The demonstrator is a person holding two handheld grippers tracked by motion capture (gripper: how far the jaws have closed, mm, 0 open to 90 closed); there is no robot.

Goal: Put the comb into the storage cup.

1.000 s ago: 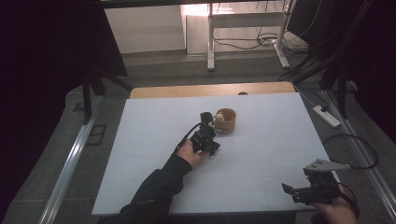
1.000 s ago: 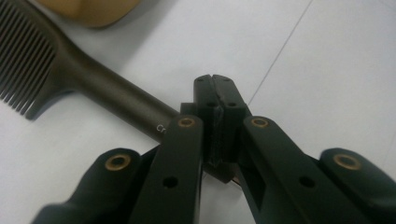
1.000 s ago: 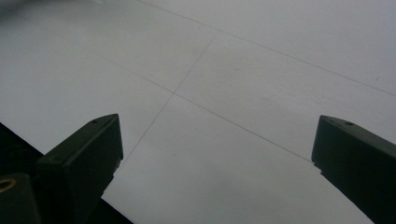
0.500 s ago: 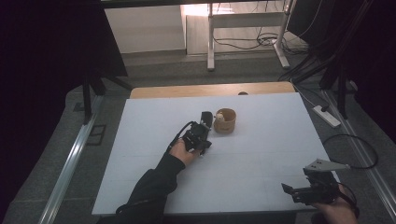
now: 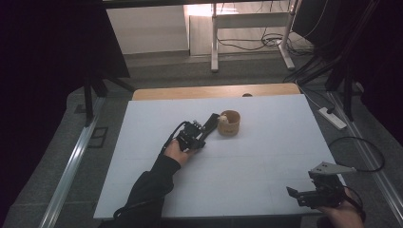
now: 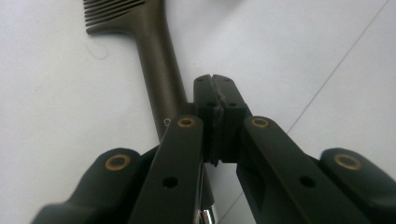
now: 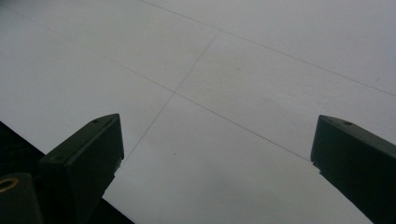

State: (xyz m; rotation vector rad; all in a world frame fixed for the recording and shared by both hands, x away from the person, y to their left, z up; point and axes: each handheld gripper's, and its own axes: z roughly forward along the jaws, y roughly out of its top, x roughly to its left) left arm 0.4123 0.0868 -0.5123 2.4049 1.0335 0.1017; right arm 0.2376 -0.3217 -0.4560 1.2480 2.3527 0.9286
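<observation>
Closest to the person, the right gripper (image 5: 311, 194) sits low over the near right corner of the white table (image 5: 266, 156), jaws spread wide with nothing between them; its own view just has bare tabletop (image 7: 224, 93) with faint seam lines between the two black jaws. Further in, around the middle of the table, the left gripper (image 5: 209, 124) is in the person's left hand (image 5: 175, 151), dark sleeve coming up from the bottom edge. Its jaws are pressed fully together, pads meeting with nothing pinched between them. In the left gripper view a dark olive-brown plastic comb (image 6: 156, 70) lies flat on the table right under and just beside the closed tips (image 6: 215, 100), handle running back beneath the jaws, teeth at the top edge. Just past the gripper tips stands a small round wooden cup (image 5: 229, 123), upright, something pale at its near rim that I can't make out. Beyond that, a tan wooden strip (image 5: 214, 91) along the far edge, then grey floor.
</observation>
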